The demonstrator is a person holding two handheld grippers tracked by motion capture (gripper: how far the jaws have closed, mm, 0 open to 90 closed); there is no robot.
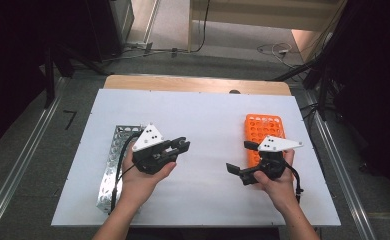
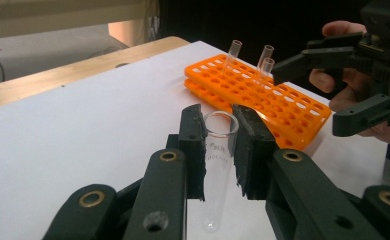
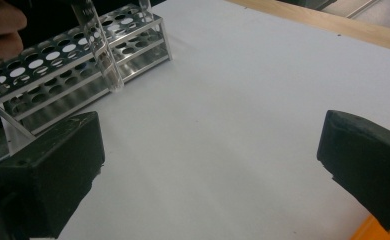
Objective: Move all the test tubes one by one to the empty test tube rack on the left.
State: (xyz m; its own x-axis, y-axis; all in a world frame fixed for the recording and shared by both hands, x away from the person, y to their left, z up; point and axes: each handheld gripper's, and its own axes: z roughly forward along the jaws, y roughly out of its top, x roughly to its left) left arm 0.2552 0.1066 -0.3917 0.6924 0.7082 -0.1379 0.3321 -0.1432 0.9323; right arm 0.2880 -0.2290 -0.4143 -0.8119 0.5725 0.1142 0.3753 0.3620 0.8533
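My left gripper point(image 2: 218, 125) is shut on a clear glass test tube point(image 2: 217, 165), held upright just above the white board with its open mouth level with the jaw tips. In the high view the left gripper point(image 1: 181, 145) hovers left of centre. The same test tube point(image 3: 103, 50) hangs in front of a metal rack point(image 3: 58, 75). My right gripper point(image 3: 210, 165) is open wide with nothing between its jaws. From above, the right gripper point(image 1: 240, 156) sits beside the near end of an orange rack point(image 1: 264, 127). That orange rack point(image 2: 263, 95) holds three upright tubes point(image 2: 266, 54) at its far end.
The metal rack point(image 1: 114, 160) lies along the left side of the white board point(image 1: 203, 110), partly under the left forearm. A wooden table edge point(image 1: 193, 84) runs behind the board. Dark stands and cables flank the table.
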